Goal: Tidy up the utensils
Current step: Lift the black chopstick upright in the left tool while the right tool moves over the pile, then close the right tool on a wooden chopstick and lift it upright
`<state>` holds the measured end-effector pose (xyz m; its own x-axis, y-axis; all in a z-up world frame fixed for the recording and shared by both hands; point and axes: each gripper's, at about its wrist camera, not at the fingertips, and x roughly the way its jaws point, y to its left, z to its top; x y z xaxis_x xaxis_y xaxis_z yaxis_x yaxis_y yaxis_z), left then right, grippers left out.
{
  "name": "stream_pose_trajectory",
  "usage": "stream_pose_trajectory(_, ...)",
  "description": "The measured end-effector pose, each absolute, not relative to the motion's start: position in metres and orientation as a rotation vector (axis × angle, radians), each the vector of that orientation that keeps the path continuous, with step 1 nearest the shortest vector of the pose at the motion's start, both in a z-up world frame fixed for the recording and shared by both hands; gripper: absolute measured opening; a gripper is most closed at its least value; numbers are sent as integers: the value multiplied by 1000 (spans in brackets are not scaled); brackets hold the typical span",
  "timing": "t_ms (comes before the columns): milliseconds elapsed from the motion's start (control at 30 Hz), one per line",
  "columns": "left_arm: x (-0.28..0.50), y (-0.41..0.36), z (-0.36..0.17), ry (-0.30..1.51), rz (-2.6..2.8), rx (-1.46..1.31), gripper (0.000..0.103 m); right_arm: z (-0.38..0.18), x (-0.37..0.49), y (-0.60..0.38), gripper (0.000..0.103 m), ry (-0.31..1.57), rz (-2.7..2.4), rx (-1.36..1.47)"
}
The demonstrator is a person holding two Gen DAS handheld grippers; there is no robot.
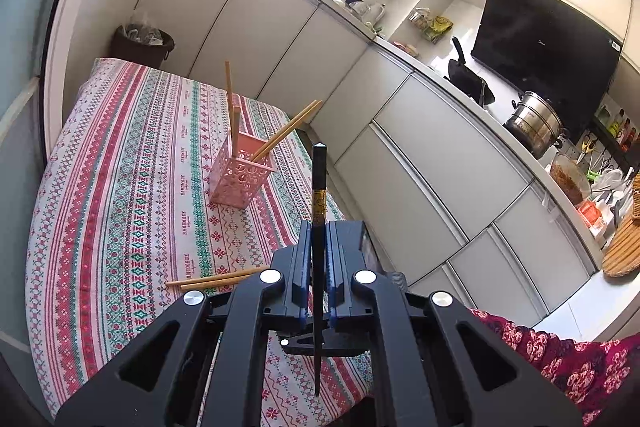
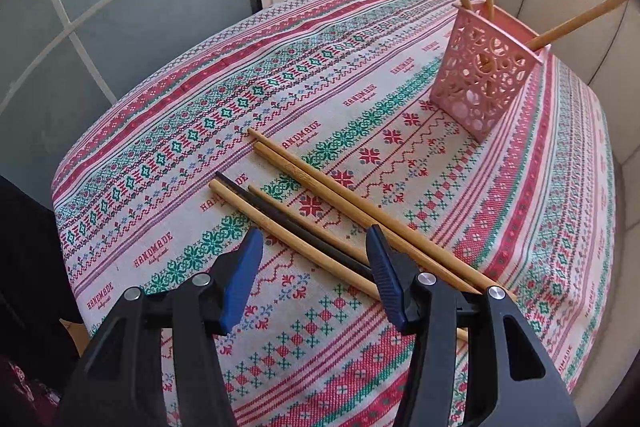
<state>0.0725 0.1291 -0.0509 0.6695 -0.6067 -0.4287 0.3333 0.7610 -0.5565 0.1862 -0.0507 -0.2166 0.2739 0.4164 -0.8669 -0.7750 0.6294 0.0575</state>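
now left gripper clamps black chopstick; right gripper gapes

A home kitchen: white cabinets, a steel pot, a cloth-covered table.

Sunlit kitchen: white cabinets line the counter, frosted glass door beside the patterned tablecloth

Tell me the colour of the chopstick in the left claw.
Black chopstick with a gold band, clearest in the left wrist view.
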Motion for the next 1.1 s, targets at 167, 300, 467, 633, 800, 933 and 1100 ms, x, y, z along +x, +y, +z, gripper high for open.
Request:
stream_pose_trajectory(167,71,132,-50,626,-551,-471,6,-228,192,-54,55,1098,874,-348)
stream_pose_trajectory(300,66,136,-46,600,-554,-472,6,-225,172,-61,56,1135,903,-370)
stream_pose_trajectory(467,58,140,-39,563,-560,-462,6,-216,151,-68,55,1134,892,-408)
stream_pose_trajectory(633,46,152,-29,518,-563,-467,6,-208,160,-54,55,1101,917,-428)
stream_pose_trajectory(800,23,177,-13,431,-558,-469,6,-228,173,-31,54,1142,949,-496)
stream_pose_trajectory(933,15,190,-7,386,-576,-500,6,-233,177,-20,35,1141,921,-593)
stream_pose_trajectory(1100,16,189,-5,380,-579,-507,6,-230,169,-22,16,1165,838,-647)
